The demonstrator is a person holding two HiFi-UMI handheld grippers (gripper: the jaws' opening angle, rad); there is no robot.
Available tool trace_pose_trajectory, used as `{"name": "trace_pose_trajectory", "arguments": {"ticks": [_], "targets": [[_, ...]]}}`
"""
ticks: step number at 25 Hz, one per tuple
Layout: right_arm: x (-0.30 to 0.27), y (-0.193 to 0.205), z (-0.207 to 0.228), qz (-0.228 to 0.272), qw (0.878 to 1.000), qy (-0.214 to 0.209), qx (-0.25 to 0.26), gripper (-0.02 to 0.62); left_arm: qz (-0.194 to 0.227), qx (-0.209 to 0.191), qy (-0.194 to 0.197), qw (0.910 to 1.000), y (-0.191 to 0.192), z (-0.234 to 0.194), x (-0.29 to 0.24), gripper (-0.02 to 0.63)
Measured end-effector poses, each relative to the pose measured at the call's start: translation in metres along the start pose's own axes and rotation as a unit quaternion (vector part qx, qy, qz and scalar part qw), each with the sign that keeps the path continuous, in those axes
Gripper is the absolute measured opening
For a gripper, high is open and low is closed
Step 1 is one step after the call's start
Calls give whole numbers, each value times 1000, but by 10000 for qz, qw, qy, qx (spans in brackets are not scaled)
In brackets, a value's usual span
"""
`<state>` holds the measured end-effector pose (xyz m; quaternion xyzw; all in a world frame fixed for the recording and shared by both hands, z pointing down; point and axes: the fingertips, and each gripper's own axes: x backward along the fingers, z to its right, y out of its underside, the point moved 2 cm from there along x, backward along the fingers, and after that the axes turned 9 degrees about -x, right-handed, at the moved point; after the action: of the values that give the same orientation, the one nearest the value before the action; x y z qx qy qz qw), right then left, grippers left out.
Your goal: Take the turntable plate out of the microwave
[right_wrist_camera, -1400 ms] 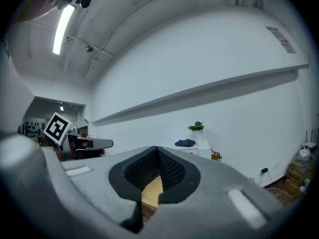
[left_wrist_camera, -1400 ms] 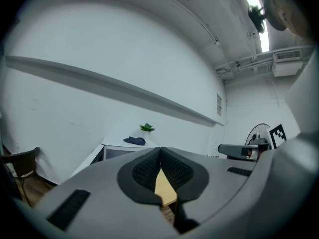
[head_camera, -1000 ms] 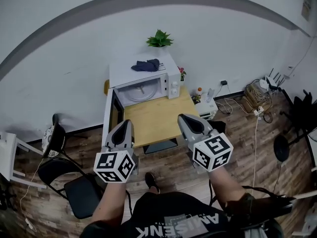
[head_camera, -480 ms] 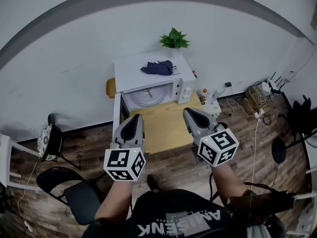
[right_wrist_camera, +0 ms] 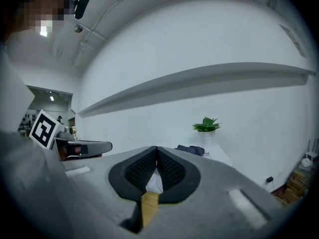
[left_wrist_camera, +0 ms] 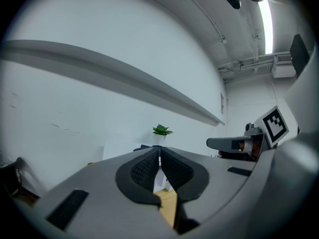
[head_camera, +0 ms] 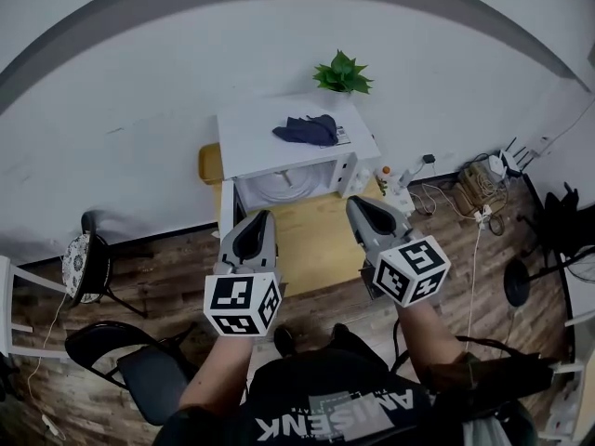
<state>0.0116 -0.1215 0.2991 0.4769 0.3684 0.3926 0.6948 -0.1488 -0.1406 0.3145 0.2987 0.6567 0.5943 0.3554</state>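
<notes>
A white microwave [head_camera: 296, 144] stands at the back of a wooden table [head_camera: 316, 242], its door [head_camera: 227, 210] swung open to the left. Inside the cavity lies the pale turntable plate [head_camera: 281, 183], partly hidden by the top edge. My left gripper [head_camera: 259, 217] is shut and empty, short of the open door. My right gripper [head_camera: 356, 203] is shut and empty too, over the table's right part, in front of the control panel. In the left gripper view the jaws [left_wrist_camera: 159, 156] meet with nothing between them. The right gripper view shows its jaws [right_wrist_camera: 156, 154] likewise closed.
A dark cloth [head_camera: 308, 129] and a potted plant [head_camera: 343, 72] sit on the microwave's top. Black chairs [head_camera: 138, 362] stand on the wooden floor at the left. Cables and a power strip [head_camera: 481, 180] lie at the right by the wall.
Both grippers and the head have moved forward toward the microwave, which now looks nearer. Both pairs of jaws stayed shut and empty.
</notes>
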Motion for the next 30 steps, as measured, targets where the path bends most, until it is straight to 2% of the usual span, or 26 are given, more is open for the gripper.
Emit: {"name": "trace_pose_trajectory", "arguments": {"ticks": [4,12,17,20,21,25,30], "targets": [[-16,-4,15,-3,9999,-146,-39,5,-51,-40,-211,9998,0,-5,-11,3],[-49,-18,56,-79,9973,-727,-49,7,-184,-47,-816,9965,-1,-5,-45,3],[-66,-18,83,-198,9936,-1104,-156,22,-259,154,-1109,9934,5,-2,-68,3],[-75,-11,98,-283,9916,-1234,-264,29,-297,289,-1158,9924,14,5,-82,18],[-77,-8,102,-325,9909,-1272,-305,32,-315,321,-1155,9923,17,7,-86,67],[-88,10,117,-512,9878,-1400,-445,59,-444,474,-1197,9907,37,12,-102,75],[-103,40,133,-825,9821,-1506,-779,122,-627,969,-1160,9865,74,10,-122,119]]}}
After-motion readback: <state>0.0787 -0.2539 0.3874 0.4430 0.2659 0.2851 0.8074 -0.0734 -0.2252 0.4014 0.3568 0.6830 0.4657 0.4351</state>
